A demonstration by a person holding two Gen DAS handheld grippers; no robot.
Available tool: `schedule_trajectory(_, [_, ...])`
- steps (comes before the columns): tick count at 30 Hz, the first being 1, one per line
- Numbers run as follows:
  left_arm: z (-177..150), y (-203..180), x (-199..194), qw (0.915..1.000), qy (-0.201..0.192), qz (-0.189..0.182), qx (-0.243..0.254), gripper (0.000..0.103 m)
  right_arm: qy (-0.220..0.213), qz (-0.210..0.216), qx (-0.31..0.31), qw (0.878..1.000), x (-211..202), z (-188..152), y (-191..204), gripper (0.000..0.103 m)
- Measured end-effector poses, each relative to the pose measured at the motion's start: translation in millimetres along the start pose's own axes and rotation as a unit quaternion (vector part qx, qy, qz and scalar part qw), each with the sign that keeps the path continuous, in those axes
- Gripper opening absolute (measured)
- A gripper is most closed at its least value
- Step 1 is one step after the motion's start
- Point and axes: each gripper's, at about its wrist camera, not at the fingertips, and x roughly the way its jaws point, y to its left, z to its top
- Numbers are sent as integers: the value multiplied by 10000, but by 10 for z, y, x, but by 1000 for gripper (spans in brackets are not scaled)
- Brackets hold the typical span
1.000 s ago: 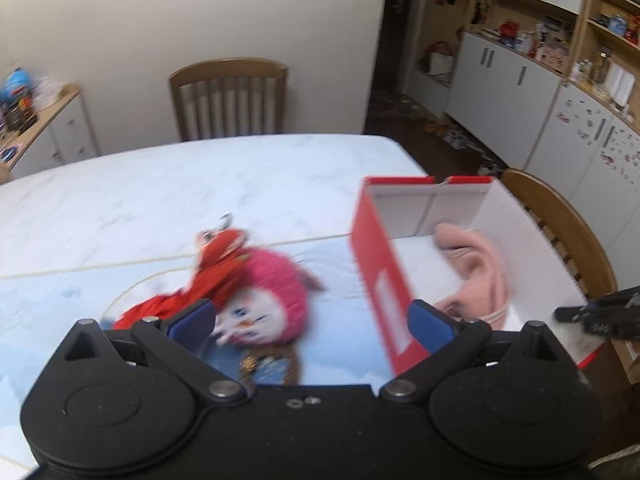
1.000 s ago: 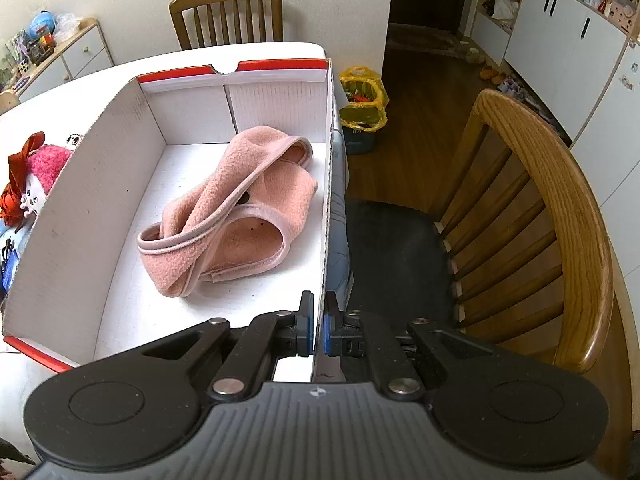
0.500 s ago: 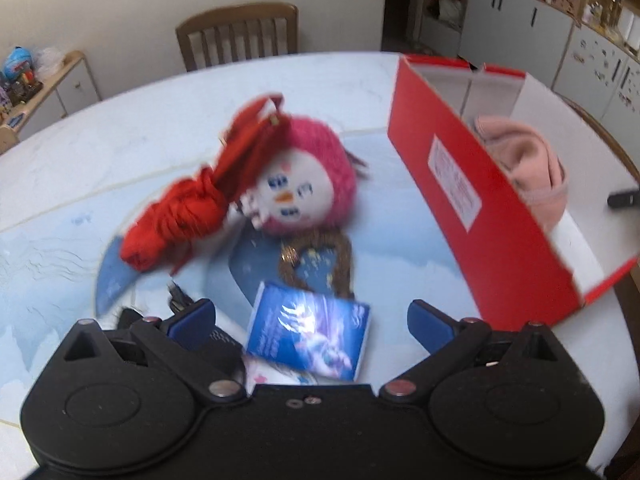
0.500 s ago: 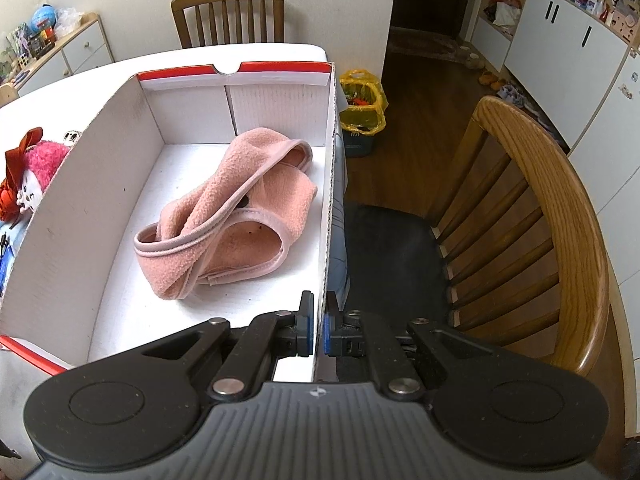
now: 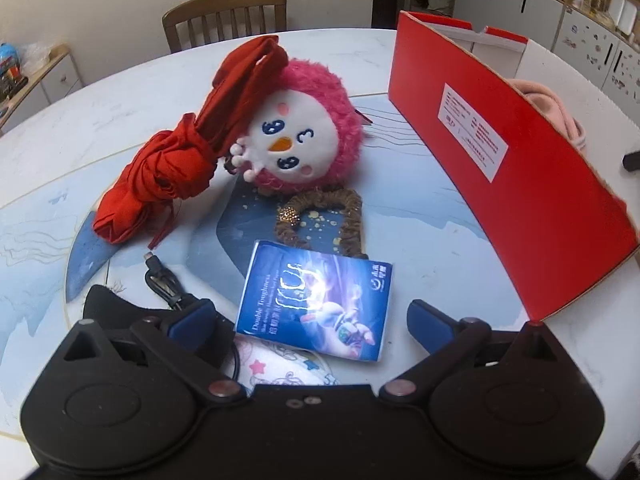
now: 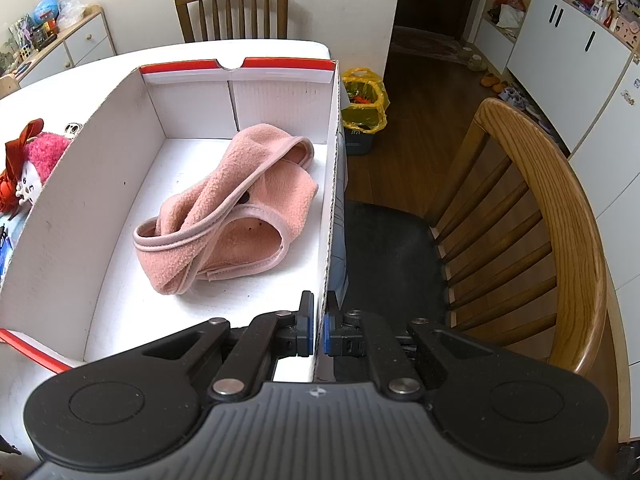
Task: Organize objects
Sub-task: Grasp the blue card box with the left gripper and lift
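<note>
One piece put away so far: pink fleece garment lying loose on the floor of the red-and-white box, toward its right wall, nothing else seen inside. Right gripper pressed together on the box's right wall near the close corner, pads pinching the cardboard edge, judged to be steadying the box. Left gripper spread wide and empty, tilted down over the clutter on the table just left of the box. Blue tissue packet directly between the spread fingers, not touched; probably the next pick. Left to sort, all outside the box: pink plush toy, red folded umbrella leaning on the plush, brown scrunchie just beyond the packet, black cable by the left finger, a star-printed cloth partly hidden under the gripper. Early in the job, by this showing, most of it undone
</note>
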Motion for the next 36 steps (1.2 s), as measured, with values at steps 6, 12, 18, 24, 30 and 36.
schedule_trajectory(6, [32, 2, 12, 9999, -74, 108, 0, 85, 11, -28, -37, 10000, 11, -2, 16, 4])
schedule_trajectory(12, [38, -62, -19, 9999, -79, 119, 10, 76, 20, -27, -55, 10000, 17, -6, 21, 4])
schedule_trajectory(18, [117, -83, -230, 9997, -189, 76, -126, 76, 22, -21, -65, 10000, 17, -7, 20, 4])
schedule_trajectory(24, [282, -180, -535, 9991, -386, -97, -171, 76, 24, 5, -56, 10000, 6, -10, 14, 4])
schedule_trajectory(30, [532, -381, -688, 9990, -393, -10, -204, 76, 17, 11, -72, 10000, 5, -10, 11, 4])
schedule_trajectory(36, [790, -573, -801, 9984, -488, -211, -212, 76, -2, 44, -63, 10000, -10, -24, 1, 4])
